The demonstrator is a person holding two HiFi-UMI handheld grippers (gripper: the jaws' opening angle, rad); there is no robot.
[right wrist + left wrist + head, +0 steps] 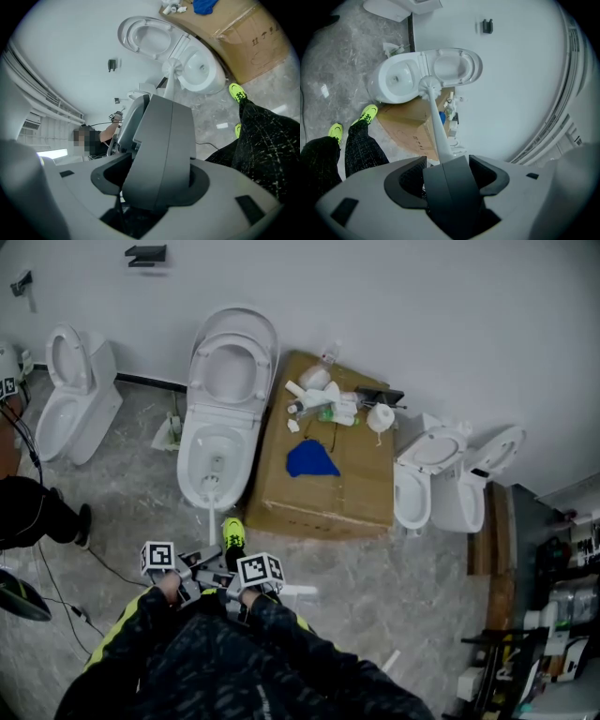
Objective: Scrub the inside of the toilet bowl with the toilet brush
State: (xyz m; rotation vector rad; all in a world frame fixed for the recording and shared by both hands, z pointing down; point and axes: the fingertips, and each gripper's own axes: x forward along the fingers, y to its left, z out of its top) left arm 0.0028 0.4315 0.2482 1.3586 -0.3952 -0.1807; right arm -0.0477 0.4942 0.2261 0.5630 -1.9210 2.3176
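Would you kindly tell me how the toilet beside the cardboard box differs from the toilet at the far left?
The box-side toilet has the toilet brush reaching into its bowl; the far-left toilet shows no tool. The box-side toilet sits right beside the cardboard box, while the far-left toilet stands well apart from it. Both are white, back onto the wall and have raised lids.

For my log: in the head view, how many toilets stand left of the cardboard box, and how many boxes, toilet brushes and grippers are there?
toilets left of the box: 2 (open toilet, far toilet)
cardboard box: 1
toilet brush: 1
grippers: 2 (left gripper, right gripper, both shut on the toilet brush)
Total: 6
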